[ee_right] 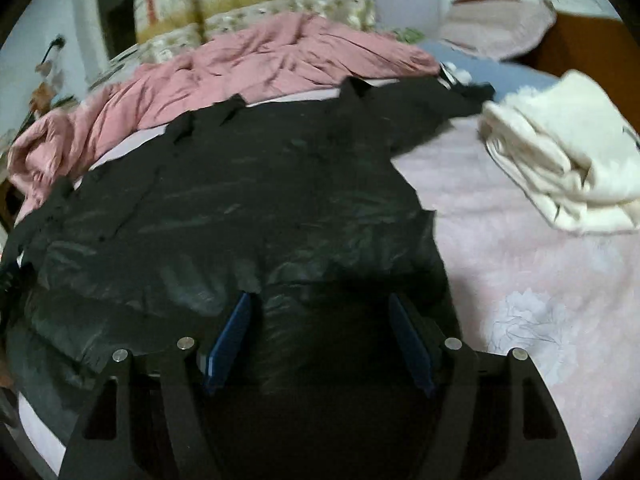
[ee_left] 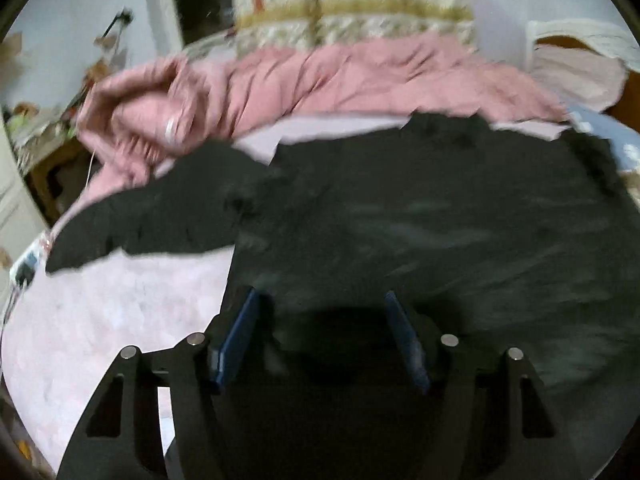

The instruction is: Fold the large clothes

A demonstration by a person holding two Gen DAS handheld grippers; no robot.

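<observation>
A large black garment (ee_left: 420, 208) lies spread on a pale pink bed cover (ee_left: 132, 312); one sleeve (ee_left: 132, 224) stretches out to the left. My left gripper (ee_left: 322, 300) is open, its blue-padded fingers (ee_left: 240, 336) just above the garment's near edge. In the right wrist view the same black garment (ee_right: 224, 208) looks shiny and wrinkled. My right gripper (ee_right: 322, 300) is open over its near right part, holding nothing.
A crumpled pink garment (ee_left: 280, 80) lies behind the black one, also in the right wrist view (ee_right: 248, 60). A folded cream cloth (ee_right: 560, 160) sits at the right on the pink cover (ee_right: 520, 280). A patterned quilt (ee_left: 348, 0) stands at the back.
</observation>
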